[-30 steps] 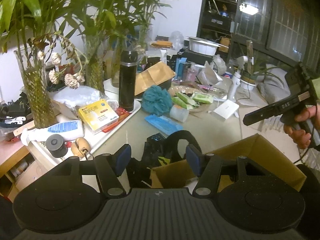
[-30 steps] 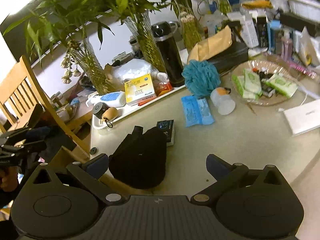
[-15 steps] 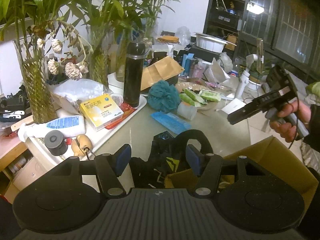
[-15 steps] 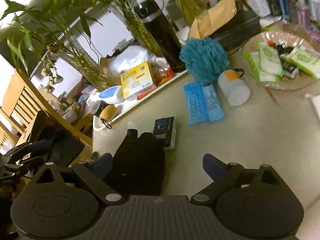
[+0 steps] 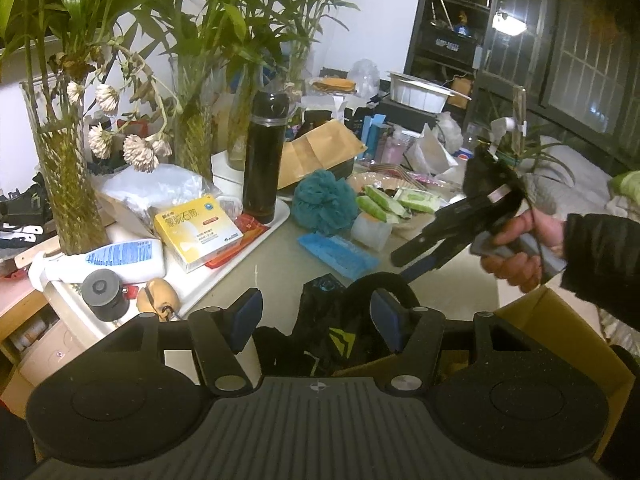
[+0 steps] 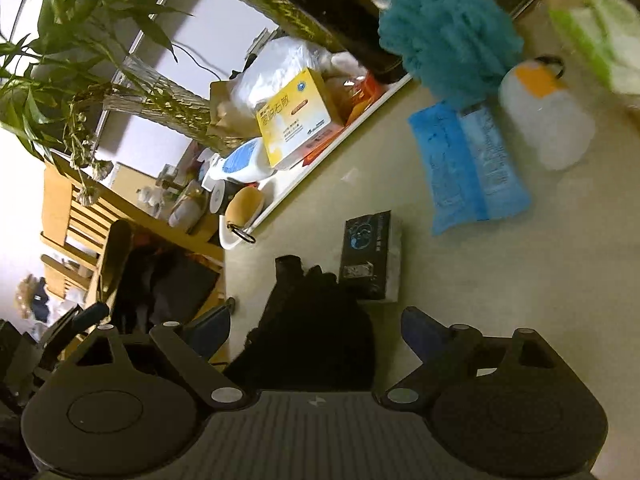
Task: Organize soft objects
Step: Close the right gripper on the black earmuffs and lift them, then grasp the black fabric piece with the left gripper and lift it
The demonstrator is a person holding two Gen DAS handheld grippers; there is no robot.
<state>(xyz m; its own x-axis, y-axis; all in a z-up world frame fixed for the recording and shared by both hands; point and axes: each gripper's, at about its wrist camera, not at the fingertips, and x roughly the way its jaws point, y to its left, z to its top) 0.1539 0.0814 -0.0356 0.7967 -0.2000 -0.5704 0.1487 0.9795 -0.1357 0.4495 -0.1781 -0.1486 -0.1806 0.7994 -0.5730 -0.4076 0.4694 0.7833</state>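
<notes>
Beyond the left jaws, a white tray (image 5: 224,276) on the bench (image 5: 280,272) carries a yellow box (image 5: 198,232), a black flask (image 5: 264,164) and a white lotion bottle (image 5: 100,260). Glass vases of bamboo (image 5: 64,184) stand behind. A small dark carton (image 6: 370,256) lies just ahead of the right jaws.

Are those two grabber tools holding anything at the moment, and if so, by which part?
Nothing is held. The right gripper has open jaws, just narrowing, astride the black fabric bundle without pressing it. The left gripper is open above the same bundle.
</notes>
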